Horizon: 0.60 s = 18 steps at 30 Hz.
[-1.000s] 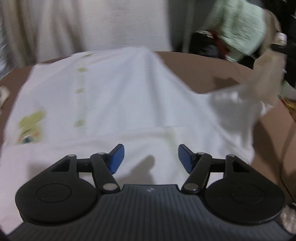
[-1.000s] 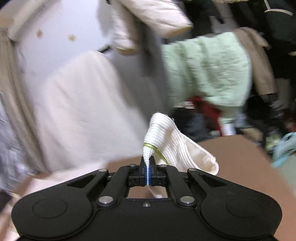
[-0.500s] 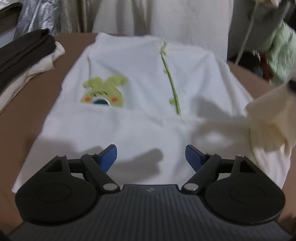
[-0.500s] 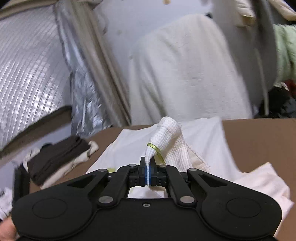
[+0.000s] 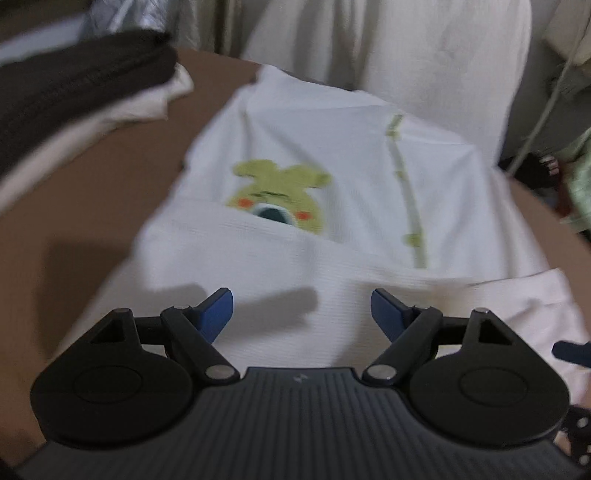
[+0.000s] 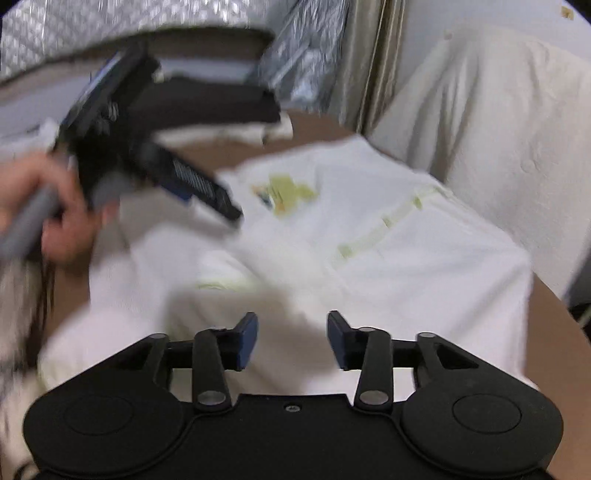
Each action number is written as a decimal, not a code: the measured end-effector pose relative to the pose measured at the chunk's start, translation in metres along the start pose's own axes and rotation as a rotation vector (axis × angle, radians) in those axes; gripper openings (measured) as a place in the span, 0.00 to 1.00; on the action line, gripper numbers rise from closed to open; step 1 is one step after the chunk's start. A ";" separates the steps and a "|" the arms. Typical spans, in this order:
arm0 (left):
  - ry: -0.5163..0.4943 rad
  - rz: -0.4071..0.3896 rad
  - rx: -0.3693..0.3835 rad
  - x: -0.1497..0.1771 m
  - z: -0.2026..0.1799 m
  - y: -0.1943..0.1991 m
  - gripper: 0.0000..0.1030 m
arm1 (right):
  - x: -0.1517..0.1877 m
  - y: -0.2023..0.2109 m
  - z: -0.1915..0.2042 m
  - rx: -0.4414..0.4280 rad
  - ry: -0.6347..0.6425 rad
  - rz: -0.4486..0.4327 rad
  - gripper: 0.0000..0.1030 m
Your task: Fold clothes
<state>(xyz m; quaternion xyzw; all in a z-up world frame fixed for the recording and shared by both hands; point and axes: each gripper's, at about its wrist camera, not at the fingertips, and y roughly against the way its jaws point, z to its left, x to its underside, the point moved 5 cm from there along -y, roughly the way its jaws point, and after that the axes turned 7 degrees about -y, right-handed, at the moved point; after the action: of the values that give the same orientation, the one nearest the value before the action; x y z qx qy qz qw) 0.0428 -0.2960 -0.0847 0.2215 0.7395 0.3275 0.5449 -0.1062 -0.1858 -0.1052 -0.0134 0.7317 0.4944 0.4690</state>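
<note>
Change: sleeve cuff pinched in right gripper (image 6: 291,339) half a second ago, now released; jaws just been opening, nothing between them. Both views swung round onto the garment.
Right gripper: jaws apart, tilted down over near part of white garment (image 6: 388,258), pads clear of the cloth.
Left gripper: (image 5: 302,314) jaws wide, just been opening further, nothing between; tilted down over near folded band of the garment.
Left hand: (image 6: 44,218) seen from right wrist view, wrapped round grey handle, gripper body angled down toward the cloth; heavily blurred.
Garment: flat on brown table (image 5: 92,206), green animal print (image 5: 279,197) and green placket strip (image 5: 406,199) facing up, near edge folded over lower part of print.
Surroundings: folded dark and cream clothes stack (image 5: 74,92) at far left of table; cream-covered chair back (image 5: 406,48) behind far edge; silver foil sheet (image 6: 92,29) at upper left.
Obstruction: nothing between either gripper and the cloth.
</note>
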 end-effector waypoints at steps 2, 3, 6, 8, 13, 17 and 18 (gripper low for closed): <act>-0.026 -0.003 0.017 0.000 -0.009 -0.003 0.80 | 0.020 0.017 -0.024 0.046 0.008 0.062 0.56; -0.048 0.004 0.007 0.000 -0.013 -0.005 0.80 | 0.031 0.024 -0.036 0.072 0.013 0.093 0.57; -0.111 0.027 -0.008 0.005 -0.024 -0.012 0.81 | 0.064 0.040 -0.081 0.185 -0.036 0.144 0.58; -0.143 0.046 -0.009 0.009 -0.031 -0.018 0.88 | 0.081 0.045 -0.112 0.259 -0.124 0.166 0.58; -0.196 0.171 0.056 0.027 -0.051 -0.045 0.94 | 0.104 0.048 -0.154 0.226 -0.422 0.208 0.59; -0.287 0.100 0.031 0.026 -0.067 -0.039 0.15 | 0.106 0.028 -0.158 0.158 -0.551 0.218 0.59; -0.306 0.079 0.031 0.024 -0.071 -0.034 0.12 | 0.107 0.020 -0.157 0.163 -0.560 0.233 0.59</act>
<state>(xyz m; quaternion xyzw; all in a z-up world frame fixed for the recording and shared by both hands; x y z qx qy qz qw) -0.0312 -0.3200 -0.1118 0.3060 0.6434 0.2998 0.6344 -0.2821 -0.2434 -0.1545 0.2449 0.6080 0.4691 0.5919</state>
